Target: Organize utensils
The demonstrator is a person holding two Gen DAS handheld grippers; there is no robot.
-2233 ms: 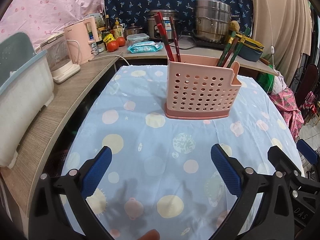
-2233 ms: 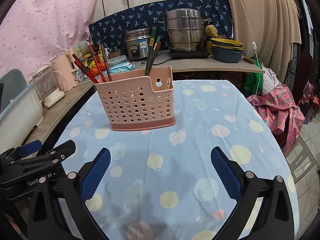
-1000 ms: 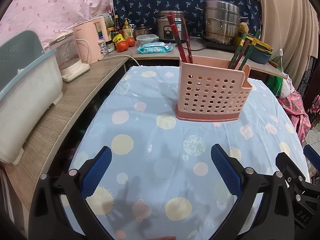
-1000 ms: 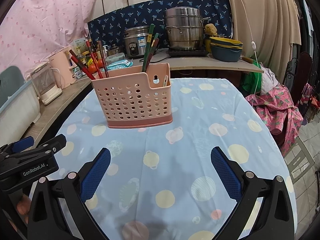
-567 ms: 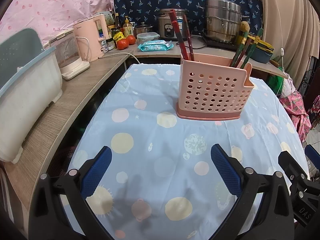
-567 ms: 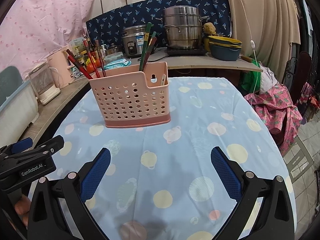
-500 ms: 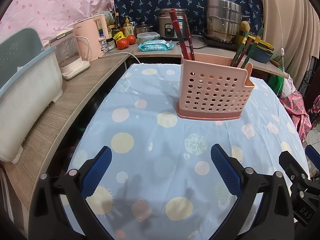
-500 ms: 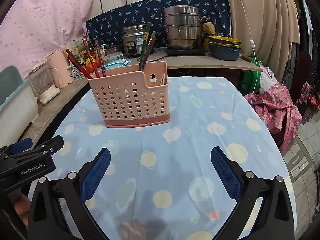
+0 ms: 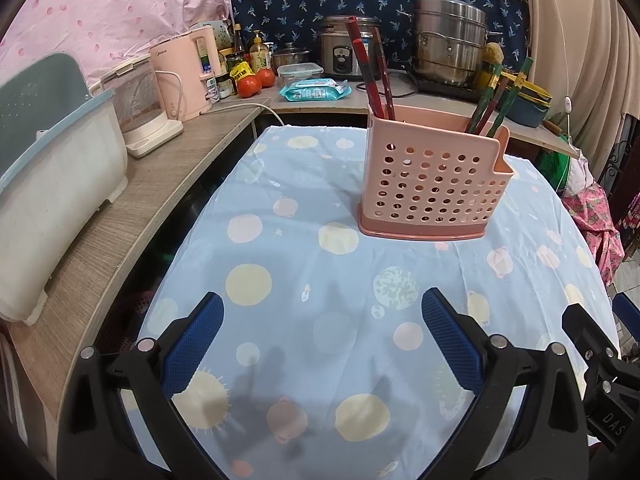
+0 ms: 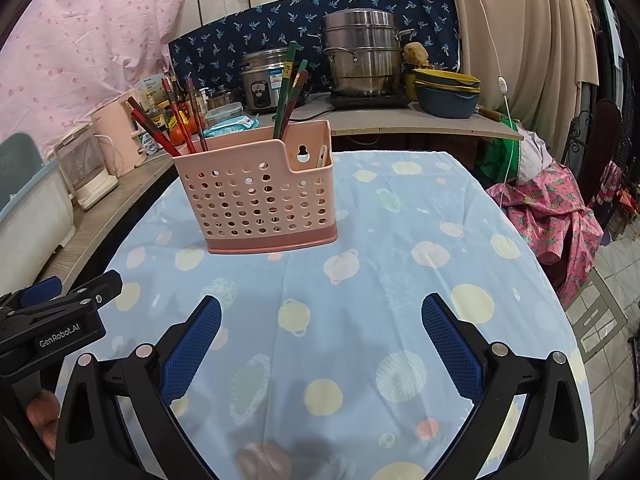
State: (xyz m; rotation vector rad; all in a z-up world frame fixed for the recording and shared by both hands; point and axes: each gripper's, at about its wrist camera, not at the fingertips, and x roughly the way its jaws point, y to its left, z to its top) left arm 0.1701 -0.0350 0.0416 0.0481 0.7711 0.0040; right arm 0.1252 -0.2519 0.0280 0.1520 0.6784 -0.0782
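A pink perforated utensil holder stands upright on the blue dotted tablecloth; it also shows in the right wrist view. Red chopsticks lean in its left compartment and green ones in its right; the right wrist view shows the red chopsticks and the green chopsticks too. A pale utensil tip shows in the small end compartment. My left gripper and right gripper are open and empty, side by side over the cloth, well short of the holder.
A wooden counter runs along the left with a white bin, a glass kettle and a pink kettle. The back shelf holds a rice cooker, steel pots, tomatoes and bowls. A pink cloth pile lies to the right.
Both grippers have drifted slightly, so the holder sits a little further right in the left view and left in the right view. Jaws stay open. The holder has not moved.
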